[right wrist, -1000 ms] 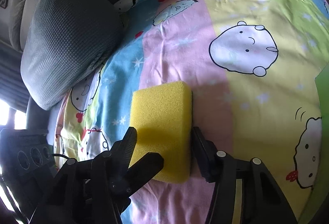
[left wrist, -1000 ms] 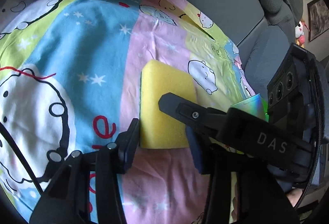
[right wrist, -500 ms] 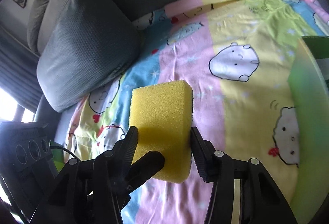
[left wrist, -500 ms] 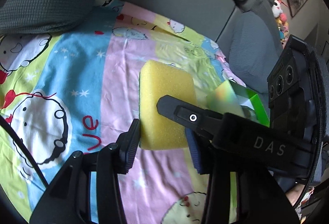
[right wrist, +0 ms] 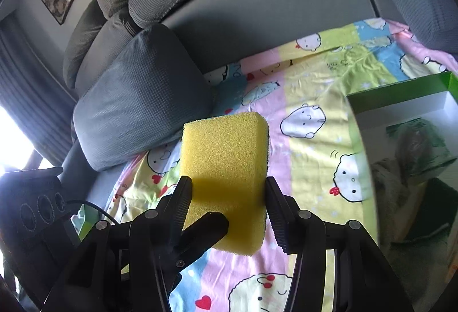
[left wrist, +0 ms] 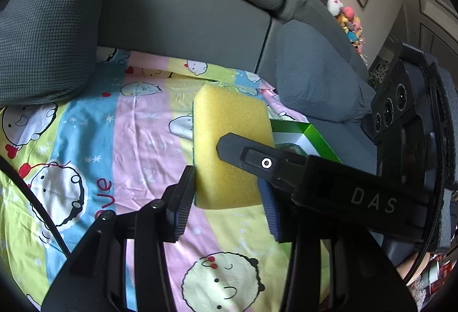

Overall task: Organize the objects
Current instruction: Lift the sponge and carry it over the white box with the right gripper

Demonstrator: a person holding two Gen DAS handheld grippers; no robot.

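Observation:
A yellow sponge point(left wrist: 229, 140) with a thin green scouring side hangs in the air above the cartoon bedsheet point(left wrist: 137, 140). My left gripper point(left wrist: 226, 186) is shut on it, pads pressing its two long sides. In the right wrist view my right gripper point(right wrist: 228, 189) is shut on the same yellow sponge point(right wrist: 226, 157) from the other side. Each gripper's finger crosses the other's view: a right gripper finger point(left wrist: 246, 154) lies over the sponge, and a left gripper finger point(right wrist: 206, 229) pokes in under it.
An open green box point(right wrist: 400, 94) with a white inside holds a green packet point(right wrist: 420, 140) at the right; its green corner point(left wrist: 315, 137) shows behind the sponge. Grey cushions point(left wrist: 48, 34) point(right wrist: 143, 94) and the sofa back ring the sheet. Plush toys point(left wrist: 343, 17) sit far right.
Both grippers have risen together with the sponge, lifting it off the sheet. The views now take in more of the sofa back, and the green box has come into sight.

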